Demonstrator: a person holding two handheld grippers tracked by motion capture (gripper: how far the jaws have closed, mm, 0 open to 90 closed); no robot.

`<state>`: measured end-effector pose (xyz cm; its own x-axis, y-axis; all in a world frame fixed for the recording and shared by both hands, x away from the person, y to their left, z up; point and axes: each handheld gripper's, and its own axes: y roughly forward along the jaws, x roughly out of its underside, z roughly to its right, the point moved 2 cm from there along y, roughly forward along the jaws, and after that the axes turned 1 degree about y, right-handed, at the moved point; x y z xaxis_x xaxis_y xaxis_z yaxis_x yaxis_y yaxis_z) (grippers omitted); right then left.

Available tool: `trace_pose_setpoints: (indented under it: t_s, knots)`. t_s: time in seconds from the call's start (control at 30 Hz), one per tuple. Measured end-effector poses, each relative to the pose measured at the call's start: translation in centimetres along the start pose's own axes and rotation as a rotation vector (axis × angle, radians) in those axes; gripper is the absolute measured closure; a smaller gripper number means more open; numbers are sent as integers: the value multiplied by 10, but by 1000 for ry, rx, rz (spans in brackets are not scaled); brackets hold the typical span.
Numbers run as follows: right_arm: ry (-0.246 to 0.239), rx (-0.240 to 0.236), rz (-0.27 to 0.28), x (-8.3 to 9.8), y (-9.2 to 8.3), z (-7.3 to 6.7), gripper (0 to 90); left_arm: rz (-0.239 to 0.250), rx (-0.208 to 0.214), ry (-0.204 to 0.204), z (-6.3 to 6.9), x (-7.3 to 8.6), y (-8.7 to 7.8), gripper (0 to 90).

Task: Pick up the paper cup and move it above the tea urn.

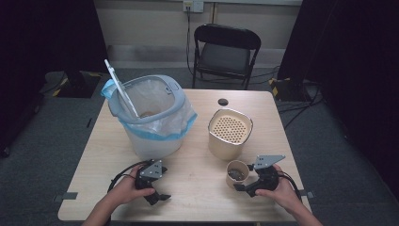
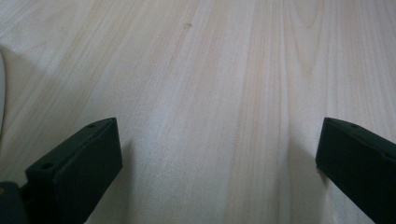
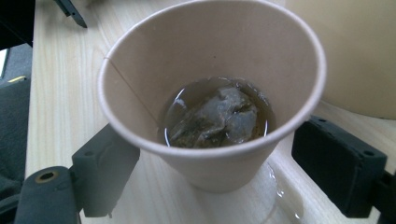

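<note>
Paper cup (image 3: 210, 112) — between right gripper (image 3: 224, 163) jaws, untouched | left gripper (image 2: 219, 158) — agape

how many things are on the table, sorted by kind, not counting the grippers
Lined waste bin with its lid up: 1
Beige canister with a perforated top: 1
Paper cup holding a tea bag in liquid: 1
Small dark round thing near the table's far edge: 1
Total: 4 things standing on the table, plus the tea bag inside the cup.
</note>
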<state>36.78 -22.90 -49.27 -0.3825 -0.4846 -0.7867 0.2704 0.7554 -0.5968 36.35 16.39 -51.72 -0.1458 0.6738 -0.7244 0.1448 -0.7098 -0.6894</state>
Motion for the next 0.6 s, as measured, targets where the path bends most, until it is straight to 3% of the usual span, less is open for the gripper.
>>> trace_pose_setpoints:
  t_s: [0.6]
  knots:
    - [-36, -8, 93, -3, 8, 0, 159, -1, -2, 0, 0, 0, 0, 0]
